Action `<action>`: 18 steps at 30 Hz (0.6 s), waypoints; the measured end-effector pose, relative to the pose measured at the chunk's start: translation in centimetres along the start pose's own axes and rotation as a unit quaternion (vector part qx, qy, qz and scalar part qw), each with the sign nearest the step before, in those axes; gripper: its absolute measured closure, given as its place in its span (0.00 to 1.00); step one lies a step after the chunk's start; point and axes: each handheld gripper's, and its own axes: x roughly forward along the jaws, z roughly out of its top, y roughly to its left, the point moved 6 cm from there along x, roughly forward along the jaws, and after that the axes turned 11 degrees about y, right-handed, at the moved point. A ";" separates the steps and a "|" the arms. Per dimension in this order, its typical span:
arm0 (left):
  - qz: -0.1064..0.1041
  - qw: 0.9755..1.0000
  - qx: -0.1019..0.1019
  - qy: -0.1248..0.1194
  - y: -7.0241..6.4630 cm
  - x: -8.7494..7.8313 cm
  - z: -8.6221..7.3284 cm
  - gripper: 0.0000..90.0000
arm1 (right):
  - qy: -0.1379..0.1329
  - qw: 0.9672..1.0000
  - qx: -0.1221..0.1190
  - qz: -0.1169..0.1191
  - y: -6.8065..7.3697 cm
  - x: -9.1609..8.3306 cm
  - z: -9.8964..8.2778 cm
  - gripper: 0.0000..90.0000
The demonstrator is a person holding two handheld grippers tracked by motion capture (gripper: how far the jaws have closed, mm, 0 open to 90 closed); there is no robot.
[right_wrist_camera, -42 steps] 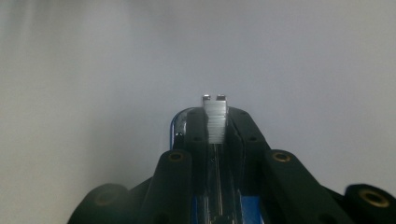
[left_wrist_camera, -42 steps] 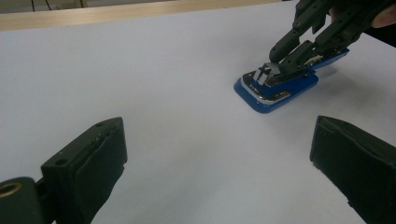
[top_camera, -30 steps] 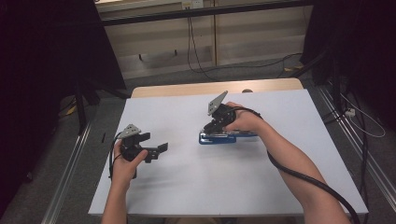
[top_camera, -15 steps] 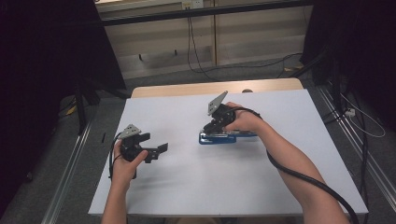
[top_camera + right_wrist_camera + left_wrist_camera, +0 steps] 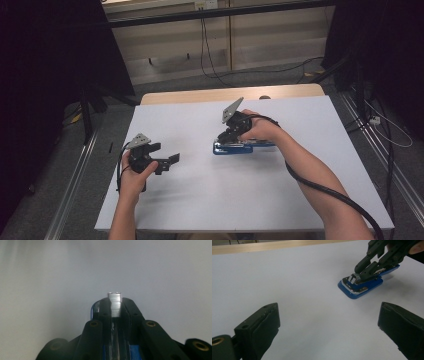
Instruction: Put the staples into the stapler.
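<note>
High view: we see the flat blue plastic stapler with a silver metal staple channel (image 5: 240, 147) lying opened on the white desk (image 5: 200, 200), about mid-desk, a bit nearer the far edge than the near one. Right gripper (image 5: 227, 136) sits down on the stapler's left end, black jaws nearly closed and pinching the shiny strip of metal staples (image 5: 114, 303) in the channel; in the right gripper view we see that strip clamped between both pads, its tip poking just past them. Left gripper view gives the same grip from the side (image 5: 362, 275), blue base flat on the desk. Left gripper (image 5: 167, 161) is held near the desk's left edge, well apart from the stapler, jaws spread wide, nothing between them.
</note>
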 end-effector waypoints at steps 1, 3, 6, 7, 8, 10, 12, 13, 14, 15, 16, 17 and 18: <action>0.001 1.000 0.001 0.000 0.0 0.0 0.0 0.05 | 0.001 1.000 -0.001 0.000 0.0 0.0 0.0 0.88; 0.000 1.000 0.002 0.001 0.0 0.0 0.0 0.05 | 0.001 1.000 0.000 0.000 0.0 0.0 0.0 0.88; 0.000 1.000 0.003 0.001 0.0 0.0 0.0 0.05 | 0.001 1.000 0.001 0.000 0.0 0.0 0.0 0.87; 0.000 1.000 0.002 0.001 0.0 0.0 0.0 0.05 | 0.000 1.000 0.002 0.001 0.0 0.0 0.0 0.86; 0.000 1.000 0.002 0.001 0.0 0.0 0.0 0.05 | -0.001 1.000 0.003 0.001 0.0 0.0 0.0 0.86; -0.001 1.000 0.003 0.002 0.0 0.0 0.0 0.05 | -0.001 1.000 0.003 0.001 0.1 0.0 0.0 0.84; -0.001 1.000 0.002 0.001 -0.1 0.1 0.0 0.05 | -0.004 1.000 0.006 -0.001 0.1 0.0 0.0 0.82; -0.001 1.000 0.002 0.002 -0.1 0.1 0.0 0.05 | -0.006 1.000 0.006 0.001 0.1 -0.1 0.0 0.81; -0.001 1.000 0.002 0.002 -0.1 0.1 0.0 0.05 | -0.007 1.000 0.006 0.002 0.1 -0.2 0.0 0.81; 0.000 1.000 0.003 0.003 -0.1 0.1 0.0 0.05 | -0.011 1.000 0.010 0.002 0.1 -0.3 0.0 0.79; -0.001 1.000 0.002 0.002 -0.1 0.2 0.0 0.05 | -0.015 1.000 0.014 0.000 0.1 -0.5 0.0 0.78; -0.001 1.000 0.003 0.002 -0.1 0.2 0.0 0.05 | -0.017 1.000 0.014 -0.003 0.1 -0.6 0.0 0.76; -0.001 1.000 0.002 0.002 -0.1 0.2 0.0 0.05 | -0.020 1.000 0.016 -0.003 0.1 -0.8 -0.1 0.74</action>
